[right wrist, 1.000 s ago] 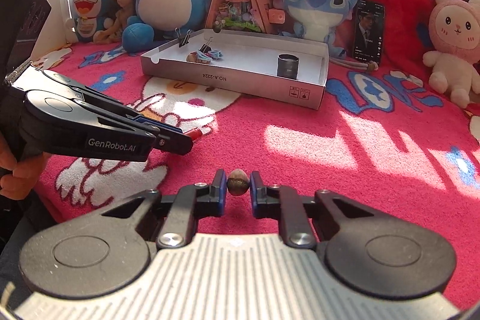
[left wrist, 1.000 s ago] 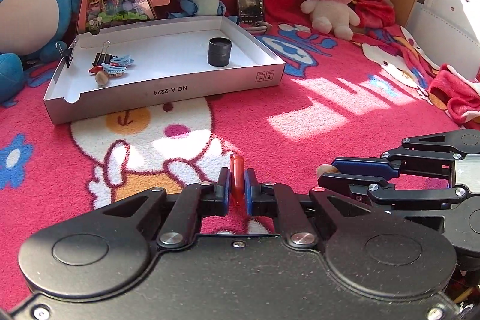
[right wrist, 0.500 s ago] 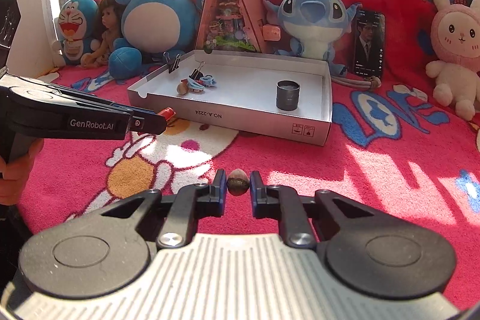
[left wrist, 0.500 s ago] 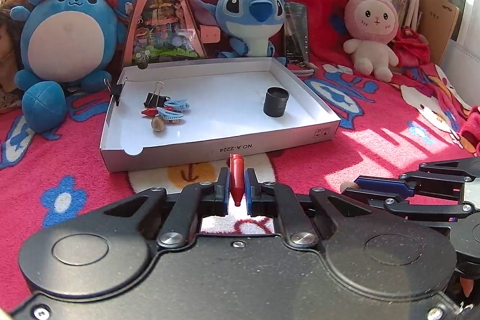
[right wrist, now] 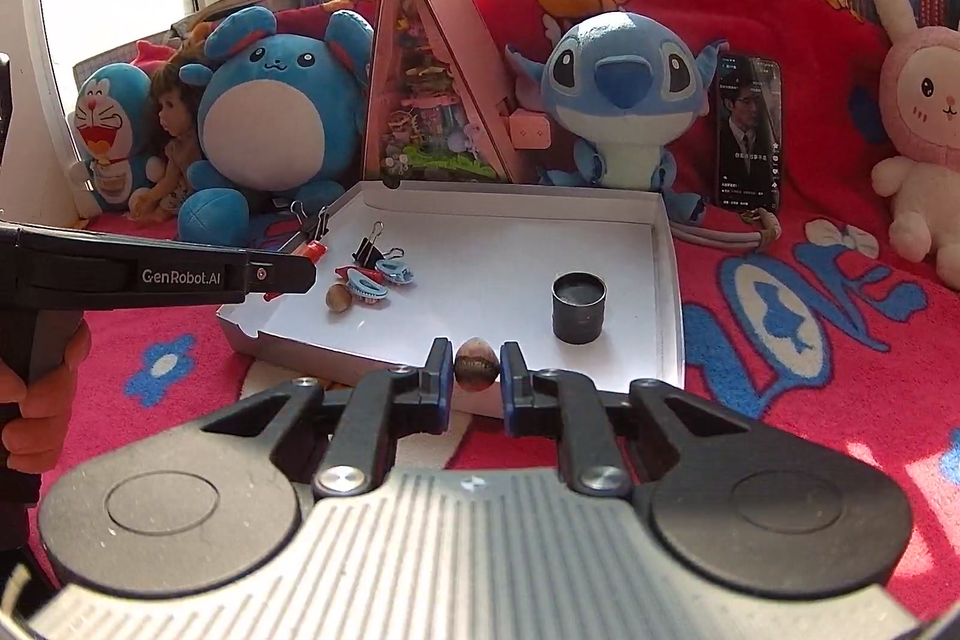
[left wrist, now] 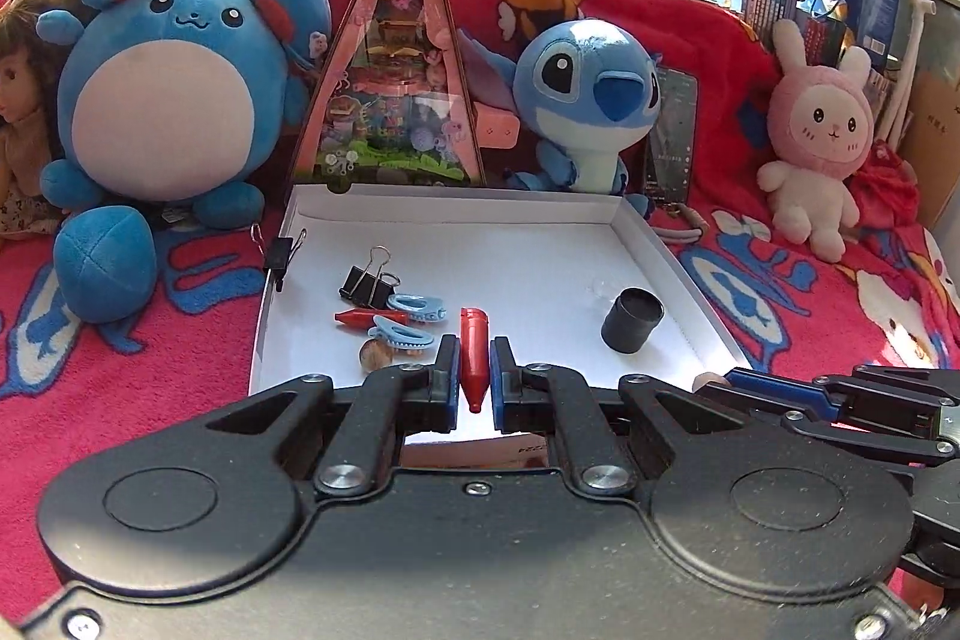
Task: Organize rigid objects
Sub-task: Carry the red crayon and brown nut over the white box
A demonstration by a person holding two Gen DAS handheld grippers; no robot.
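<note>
Left gripper [left wrist: 475, 381] clenched on a red crayon [left wrist: 473, 355], carried over the white tray [left wrist: 672, 256] near its front edge, likely for dropping beside the small items. Right gripper [right wrist: 476, 381] clenched on a brown nut [right wrist: 476, 363] above the tray's front edge. Tray holds, left to right: binder clip [left wrist: 367, 278], second crayon [left wrist: 367, 318], blue hair clips [left wrist: 401, 331], another nut [left wrist: 374, 355] near the left edge; black cup [left wrist: 631, 320] toward the right edge.
</note>
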